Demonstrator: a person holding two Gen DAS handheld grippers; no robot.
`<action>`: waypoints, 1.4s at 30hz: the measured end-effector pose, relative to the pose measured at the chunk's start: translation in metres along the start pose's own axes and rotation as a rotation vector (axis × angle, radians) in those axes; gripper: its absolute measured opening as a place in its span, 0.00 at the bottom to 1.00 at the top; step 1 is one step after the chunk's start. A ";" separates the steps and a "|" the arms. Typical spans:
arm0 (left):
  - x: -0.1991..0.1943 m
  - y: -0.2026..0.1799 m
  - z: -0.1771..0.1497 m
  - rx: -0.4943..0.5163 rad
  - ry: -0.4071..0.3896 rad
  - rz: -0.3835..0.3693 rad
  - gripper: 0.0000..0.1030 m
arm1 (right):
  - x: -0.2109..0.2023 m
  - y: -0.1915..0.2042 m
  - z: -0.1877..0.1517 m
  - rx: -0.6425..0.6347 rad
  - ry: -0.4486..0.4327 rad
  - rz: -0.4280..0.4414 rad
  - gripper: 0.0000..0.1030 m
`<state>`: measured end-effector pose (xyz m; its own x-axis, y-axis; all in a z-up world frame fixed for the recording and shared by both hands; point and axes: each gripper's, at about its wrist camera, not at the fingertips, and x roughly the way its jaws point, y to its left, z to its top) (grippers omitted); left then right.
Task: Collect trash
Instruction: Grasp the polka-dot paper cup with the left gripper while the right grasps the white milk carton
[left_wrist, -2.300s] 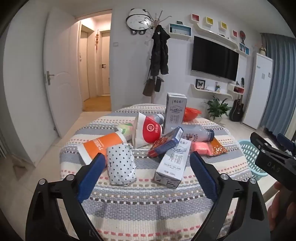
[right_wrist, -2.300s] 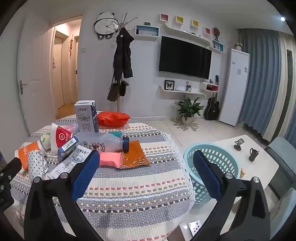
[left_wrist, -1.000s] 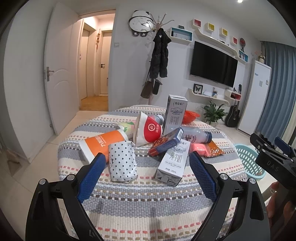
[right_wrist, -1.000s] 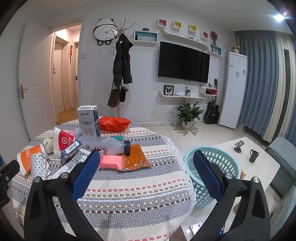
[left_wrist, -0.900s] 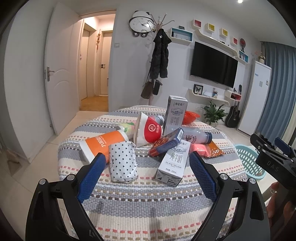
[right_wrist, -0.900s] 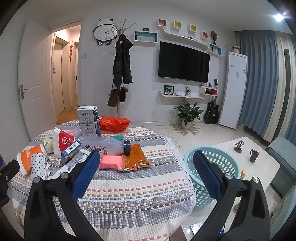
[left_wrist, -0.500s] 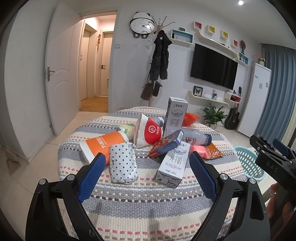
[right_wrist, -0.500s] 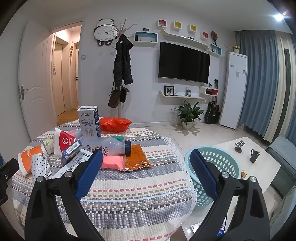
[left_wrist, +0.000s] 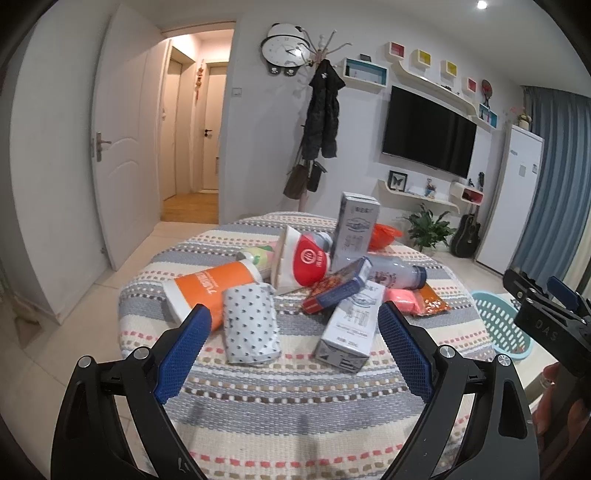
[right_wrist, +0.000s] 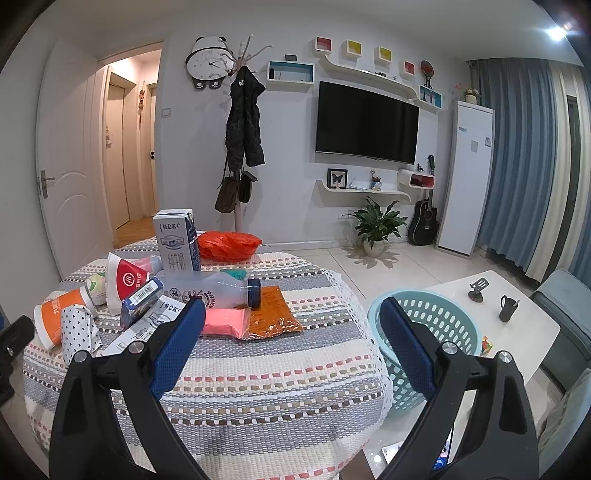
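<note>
Living room, round counter (right_wrist: 258, 387) under a striped woven cloth; TV, coat rack and open door behind.

Trash on counter, all in one cluster at the left and far side:
- upright milk carton (right_wrist: 176, 242), far
- orange plastic bag (right_wrist: 229, 244) just right of it
- clear bottle (right_wrist: 212, 290) lying on its side, blue cap to the right
- pink packet (right_wrist: 223, 326) and orange snack packet (right_wrist: 271, 314), touching, near the bottle
- red-and-white paper cup (left_wrist: 301, 263), orange cup (left_wrist: 212, 286), dotted white pouch (left_wrist: 249, 326), second milk carton lying flat (left_wrist: 351, 326), blue-red box (left_wrist: 338, 286) propped on it

Teal laundry basket (right_wrist: 424, 325) on the floor just right of the counter. No trash visible in the part of its inside that shows.

Left gripper (left_wrist: 293, 352): fingers wide, nothing between them, hovering short of the pile. Right gripper (right_wrist: 291, 345): fingers wide after just narrowing a little, empty, above the near counter edge.

Status: judged at the start. Nothing collected; every piece remains to be picked and dropped in the basket.
</note>
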<state>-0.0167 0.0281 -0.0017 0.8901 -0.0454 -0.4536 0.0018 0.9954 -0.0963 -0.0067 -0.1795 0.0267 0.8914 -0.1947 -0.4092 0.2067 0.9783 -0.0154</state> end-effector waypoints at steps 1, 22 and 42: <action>0.001 0.004 0.000 -0.004 -0.001 0.002 0.87 | 0.001 0.000 0.000 0.001 0.001 -0.001 0.88; 0.067 0.060 -0.008 -0.083 0.190 -0.091 0.80 | 0.026 0.038 -0.011 -0.008 0.082 0.171 0.65; 0.150 0.051 -0.023 -0.040 0.380 -0.091 0.43 | 0.084 0.098 -0.026 0.033 0.342 0.381 0.70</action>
<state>0.1067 0.0698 -0.0956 0.6545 -0.1693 -0.7368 0.0484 0.9820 -0.1827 0.0779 -0.0979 -0.0327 0.7238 0.2154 -0.6555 -0.0899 0.9714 0.2199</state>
